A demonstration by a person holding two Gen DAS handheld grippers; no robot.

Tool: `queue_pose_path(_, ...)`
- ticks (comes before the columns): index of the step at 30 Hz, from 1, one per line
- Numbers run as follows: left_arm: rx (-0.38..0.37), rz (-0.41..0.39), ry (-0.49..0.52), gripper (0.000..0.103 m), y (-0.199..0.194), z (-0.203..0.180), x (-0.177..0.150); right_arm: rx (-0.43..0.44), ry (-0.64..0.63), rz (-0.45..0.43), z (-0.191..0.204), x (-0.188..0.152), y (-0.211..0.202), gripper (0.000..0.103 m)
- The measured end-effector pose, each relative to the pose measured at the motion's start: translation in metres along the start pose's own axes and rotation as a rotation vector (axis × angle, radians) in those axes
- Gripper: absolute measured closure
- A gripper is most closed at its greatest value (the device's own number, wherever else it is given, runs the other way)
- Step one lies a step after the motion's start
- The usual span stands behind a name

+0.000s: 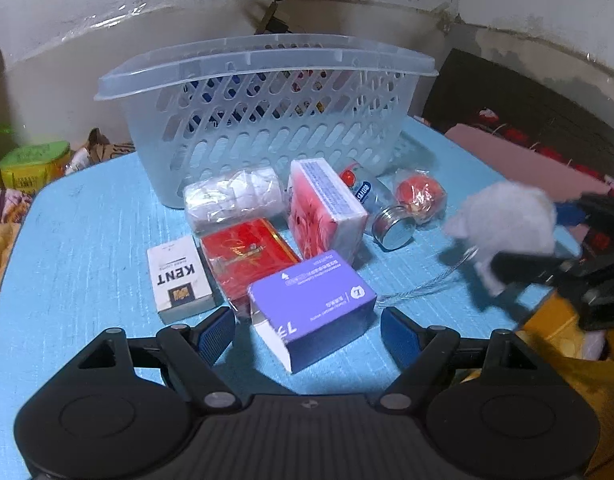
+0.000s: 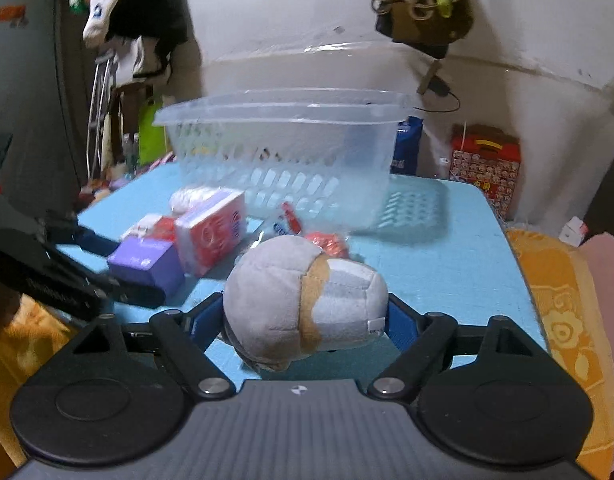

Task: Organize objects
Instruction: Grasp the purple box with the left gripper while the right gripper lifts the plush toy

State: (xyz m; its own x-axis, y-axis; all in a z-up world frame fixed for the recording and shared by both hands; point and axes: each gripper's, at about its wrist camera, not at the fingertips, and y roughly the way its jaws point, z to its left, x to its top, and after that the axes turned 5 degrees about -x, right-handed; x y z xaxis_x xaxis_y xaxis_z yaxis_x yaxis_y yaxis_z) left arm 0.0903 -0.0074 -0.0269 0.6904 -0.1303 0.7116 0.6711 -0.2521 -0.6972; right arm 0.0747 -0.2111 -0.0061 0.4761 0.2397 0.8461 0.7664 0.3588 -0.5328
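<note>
A translucent plastic basket (image 1: 267,80) stands at the back of the blue table (image 1: 87,220), with some items inside. In front of it lie a white roll (image 1: 235,196), a pink box (image 1: 327,212), a red pack (image 1: 247,256), a KENT pack (image 1: 179,280), a purple box (image 1: 311,304), a small bottle (image 1: 371,196) and a red wrapped ball (image 1: 419,196). My left gripper (image 1: 307,336) is open just before the purple box. My right gripper (image 2: 307,316) is shut on a grey-white plush toy (image 2: 303,304), held above the table; it also shows in the left wrist view (image 1: 507,228).
The basket also shows in the right wrist view (image 2: 283,152), with a red patterned box (image 2: 485,164) beyond the table's far right corner. Yellow cloth (image 2: 563,304) lies right of the table. A green tin (image 1: 31,164) sits off the table's left edge.
</note>
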Motion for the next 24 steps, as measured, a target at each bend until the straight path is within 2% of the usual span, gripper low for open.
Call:
queue_pose_path(2,0.027,0.000,0.036,0.032,0.004,-0.006,0.000,0.009,0.011,-0.007,-0.002,0.000,-0.002,0.018)
queue_pose_path(4,0.045,-0.006,0.064,0.035,0.006,-0.010,-0.001,0.015,0.009,-0.017,-0.002,-0.001,-0.005,0.018)
queue_pose_path(11,0.059,-0.088,0.121,0.035,-0.011,-0.018,-0.007,0.030,0.041,-0.040,-0.010,-0.002,-0.011,0.018)
queue_pose_path(24,0.014,-0.246,0.052,0.035,-0.049,-0.002,-0.001,-0.002,0.080,-0.114,-0.003,0.013,-0.019,0.018)
